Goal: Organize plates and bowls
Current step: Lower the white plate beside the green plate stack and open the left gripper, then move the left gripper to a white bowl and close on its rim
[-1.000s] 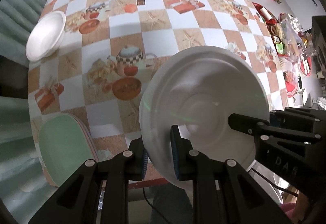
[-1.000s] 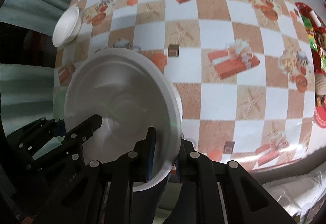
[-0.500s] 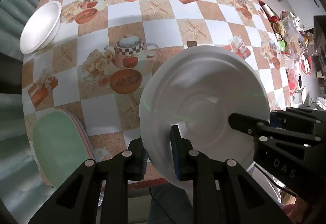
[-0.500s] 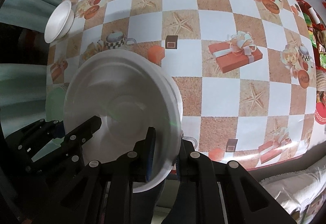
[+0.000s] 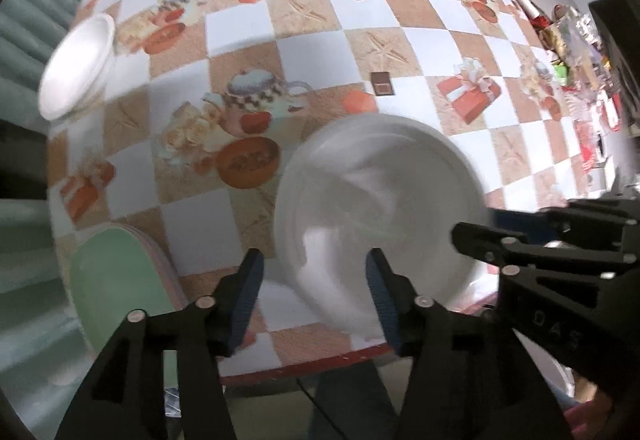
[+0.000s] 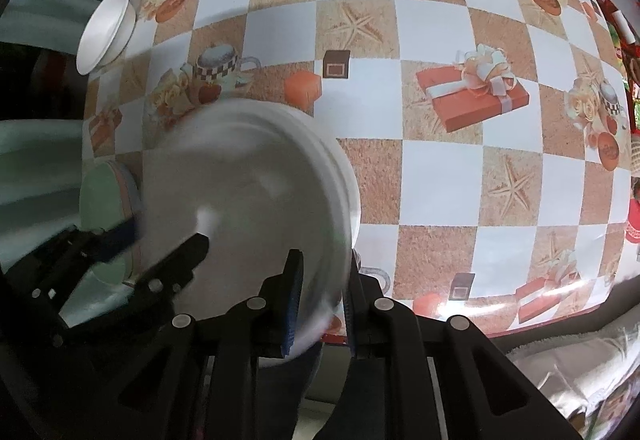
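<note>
Above the near edge of the table (image 5: 360, 51), the right gripper (image 6: 320, 296) pinches the rim of the white plate (image 6: 248, 199); the left gripper (image 5: 316, 296) has its fingers spread wide around it.

White foam plate (image 5: 384, 207) tilted above table's near edge, blurred. White bowl (image 5: 76, 65) upright at left edge. Green-topped plate stack (image 5: 116, 280) at near-left corner, overhanging.
</note>
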